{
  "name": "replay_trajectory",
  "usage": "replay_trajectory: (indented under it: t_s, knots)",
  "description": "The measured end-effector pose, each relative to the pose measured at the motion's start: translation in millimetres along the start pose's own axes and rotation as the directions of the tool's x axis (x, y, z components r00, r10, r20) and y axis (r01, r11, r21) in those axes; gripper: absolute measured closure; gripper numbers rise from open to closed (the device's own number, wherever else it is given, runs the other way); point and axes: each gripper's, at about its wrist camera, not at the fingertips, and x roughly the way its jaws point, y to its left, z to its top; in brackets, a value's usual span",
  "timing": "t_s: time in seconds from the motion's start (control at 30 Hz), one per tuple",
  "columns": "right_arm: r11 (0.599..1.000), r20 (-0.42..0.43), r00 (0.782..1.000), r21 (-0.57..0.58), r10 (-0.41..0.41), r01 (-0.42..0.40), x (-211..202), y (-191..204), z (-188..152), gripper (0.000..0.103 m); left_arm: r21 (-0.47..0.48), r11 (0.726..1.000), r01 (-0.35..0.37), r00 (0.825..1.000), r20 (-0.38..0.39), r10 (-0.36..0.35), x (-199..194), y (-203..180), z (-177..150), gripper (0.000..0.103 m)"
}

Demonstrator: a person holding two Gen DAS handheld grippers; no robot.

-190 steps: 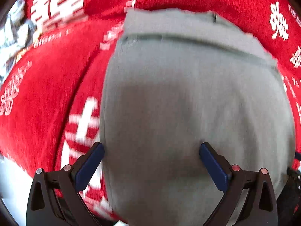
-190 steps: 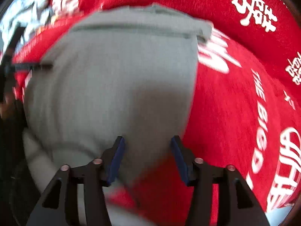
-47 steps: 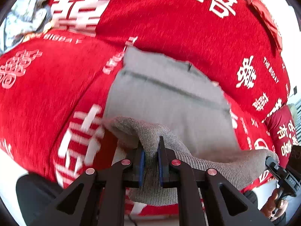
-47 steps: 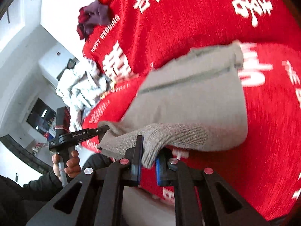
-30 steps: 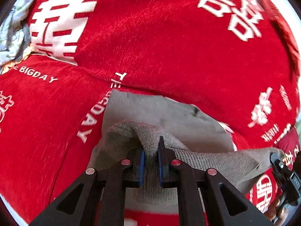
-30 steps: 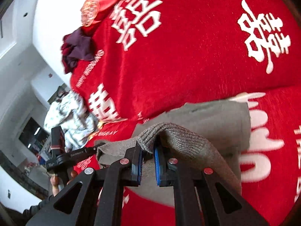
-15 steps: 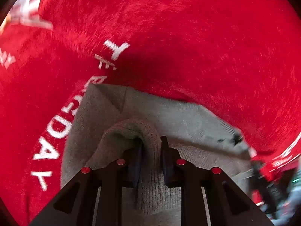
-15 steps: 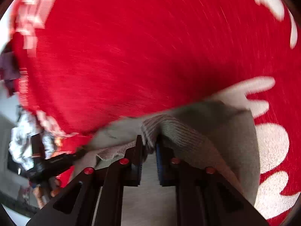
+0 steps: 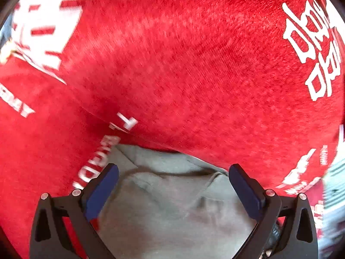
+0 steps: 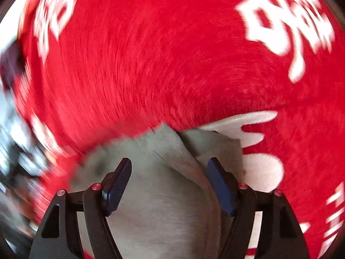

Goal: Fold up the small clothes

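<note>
A small grey knitted garment [image 9: 172, 202] lies folded over on the red sofa seat, its far edge against the backrest. In the left wrist view my left gripper [image 9: 172, 172] hangs over the garment's far left part with its jaws opening wide, the blue pads clear of the cloth. In the right wrist view the same grey garment [image 10: 163, 194] shows a folded ridge running between the fingers. My right gripper [image 10: 169, 166] is over its far right corner, jaws opening, and the pads do not press the cloth.
The red sofa cover [image 9: 194, 64] with white characters and lettering fills both views, seat below and backrest behind. A blurred pile of pale clothes [image 10: 13, 151] lies at the left edge of the right wrist view.
Both grippers carried the garment's lifted edge toward the backrest, lowered it onto the lower layer and let go. Their jaws went from shut on the cloth to spread wide.
</note>
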Motion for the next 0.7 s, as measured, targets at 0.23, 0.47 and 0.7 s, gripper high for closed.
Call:
replay_trajectory:
  t_s: [0.23,0.47,0.7]
  knots:
    - [0.932,-0.102,0.957,-0.275,-0.272,0.236,52.7,31.5,6.3,0.041,0.204,0.965,-0.162,0.986,-0.004,0.166,5.1,-6.7,-39.9,0.001]
    - [0.961,-0.022,0.964,0.077,-0.265,0.266,8.5,-47.3,7.6,0.041,0.453,0.848,-0.276,0.955,0.029,0.295,23.5,-23.4,-83.3,0.001]
    - [0.973,-0.031,0.972,-0.005,-0.232,0.232,12.9,-29.0,-4.4,0.039,0.594,0.614,-0.519,0.823,0.154,0.547,94.9,-44.4,-83.7,0.001]
